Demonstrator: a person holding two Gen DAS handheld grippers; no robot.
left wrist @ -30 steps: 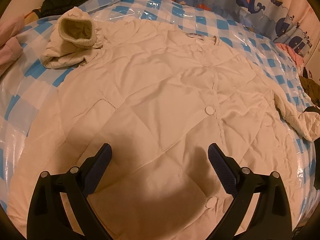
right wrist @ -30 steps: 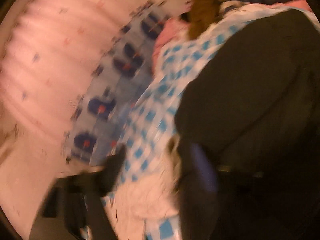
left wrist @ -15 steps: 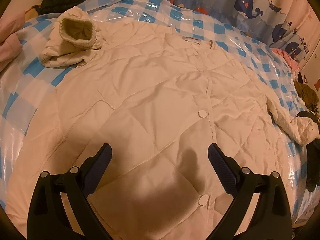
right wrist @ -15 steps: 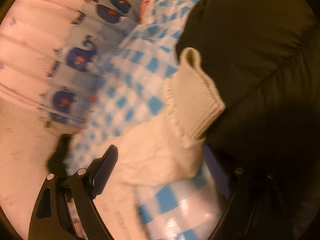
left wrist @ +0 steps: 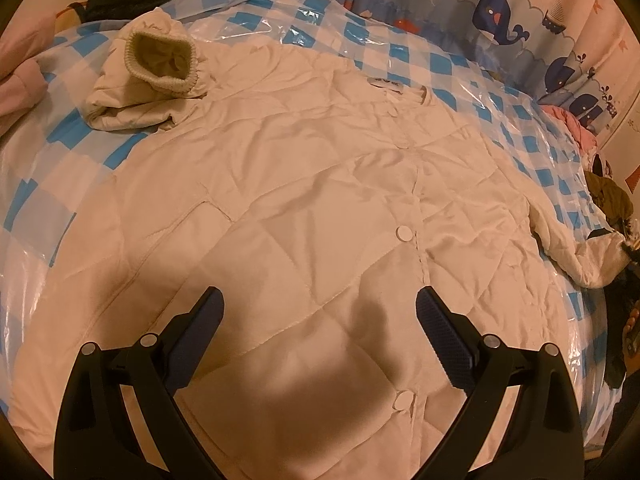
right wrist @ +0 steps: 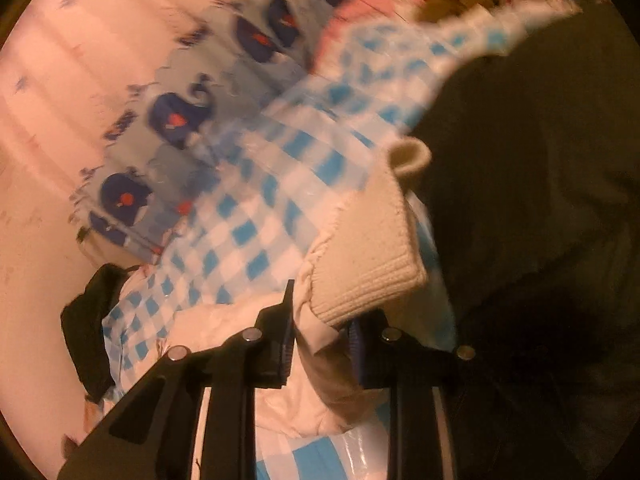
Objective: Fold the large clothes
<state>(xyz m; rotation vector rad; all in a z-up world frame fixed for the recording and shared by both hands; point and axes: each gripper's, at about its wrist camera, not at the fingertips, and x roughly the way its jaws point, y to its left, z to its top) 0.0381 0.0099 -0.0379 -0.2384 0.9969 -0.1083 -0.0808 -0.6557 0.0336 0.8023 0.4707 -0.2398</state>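
A cream quilted jacket (left wrist: 320, 184) lies buttoned and face up on the blue-and-white checked cover (left wrist: 48, 184). One sleeve is bunched at the upper left, its ribbed cuff (left wrist: 160, 56) gaping. The other sleeve (left wrist: 592, 256) trails off the right edge. My left gripper (left wrist: 318, 300) hovers open over the jacket's lower front, holding nothing. In the right wrist view, my right gripper (right wrist: 320, 312) is closing, and its jaws pinch the sleeve just behind its ribbed cuff (right wrist: 368, 248), which sticks out past the fingertips.
A black garment (right wrist: 540, 200) lies against the sleeve on the right. A whale-print curtain (left wrist: 500, 12) runs along the far side. Pink clothing (left wrist: 20, 80) sits at the left edge, and dark and olive clothes (left wrist: 608, 196) are piled at the right.
My right gripper swung over to the sleeve end, and its wide jaws have closed around the fabric behind the cuff. The left gripper has barely moved and stays open.
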